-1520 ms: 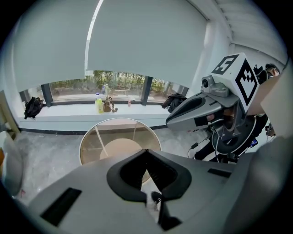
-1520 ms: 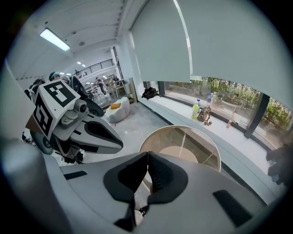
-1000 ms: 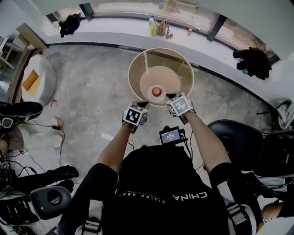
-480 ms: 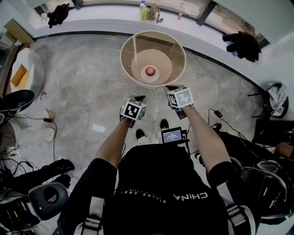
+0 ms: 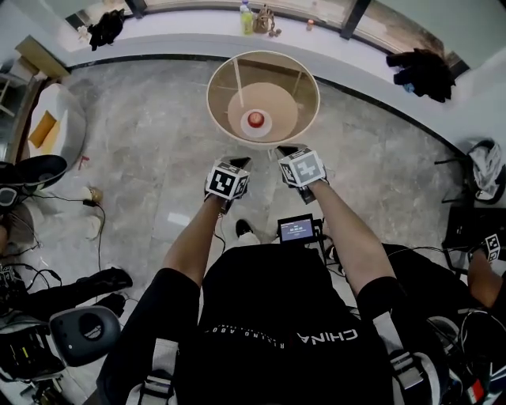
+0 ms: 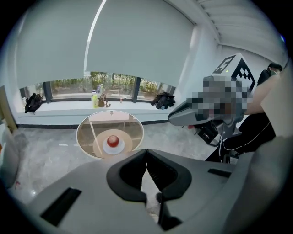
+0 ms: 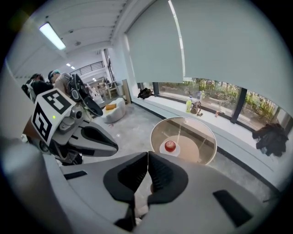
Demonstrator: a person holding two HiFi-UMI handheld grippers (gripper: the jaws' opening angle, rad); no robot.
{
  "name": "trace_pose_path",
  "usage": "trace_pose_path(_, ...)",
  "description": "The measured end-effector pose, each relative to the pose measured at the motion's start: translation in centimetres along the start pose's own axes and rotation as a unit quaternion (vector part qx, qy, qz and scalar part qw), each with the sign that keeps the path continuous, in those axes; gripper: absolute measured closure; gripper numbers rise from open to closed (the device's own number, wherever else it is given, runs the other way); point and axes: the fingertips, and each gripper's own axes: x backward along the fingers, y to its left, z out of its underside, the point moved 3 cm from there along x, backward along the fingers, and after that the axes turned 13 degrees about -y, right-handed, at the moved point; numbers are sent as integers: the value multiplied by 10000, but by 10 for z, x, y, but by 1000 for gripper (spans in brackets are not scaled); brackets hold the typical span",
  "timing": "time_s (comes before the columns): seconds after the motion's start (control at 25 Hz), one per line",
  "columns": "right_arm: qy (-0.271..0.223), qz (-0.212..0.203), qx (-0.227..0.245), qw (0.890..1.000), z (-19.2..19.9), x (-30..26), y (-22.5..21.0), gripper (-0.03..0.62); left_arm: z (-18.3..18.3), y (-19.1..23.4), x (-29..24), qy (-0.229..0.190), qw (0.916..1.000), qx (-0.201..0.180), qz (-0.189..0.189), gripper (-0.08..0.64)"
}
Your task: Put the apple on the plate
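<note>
A red apple (image 5: 255,119) sits on a small white plate (image 5: 246,127) in the middle of a round glass-topped table (image 5: 218,76). Both grippers hang in the air on the near side of the table, clear of its rim. My left gripper (image 5: 239,163) is shut with nothing in it, and my right gripper (image 5: 285,149) is likewise shut and empty. In the left gripper view the apple (image 6: 113,139) and plate (image 6: 112,147) lie well beyond the shut left gripper (image 6: 146,151). The right gripper view shows the apple (image 7: 170,146) past the shut right gripper (image 7: 148,153).
A window ledge (image 5: 198,22) with bottles (image 5: 247,17) and dark clothing (image 5: 420,65) runs behind the table. A white seat (image 5: 49,126) stands at the left, with cables and gear (image 5: 79,332) on the stone floor. A small screen (image 5: 298,228) hangs at the person's chest.
A second ago both grippers hung at the table's near rim, close to the apple. They have since drawn back toward the person, and a gap of floor shows between them and the table.
</note>
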Motion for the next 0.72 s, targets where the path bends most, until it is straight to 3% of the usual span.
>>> trace_pose_path(0.16,82,-117,586,9982,-2,-11,12,561,-2,3,4,48,9998,-194,41,541)
trace_pose_path(0.72,-29,-338,785,9963,-19,-28,10,561,-21,27,3,-63,9987,-311,-403,541)
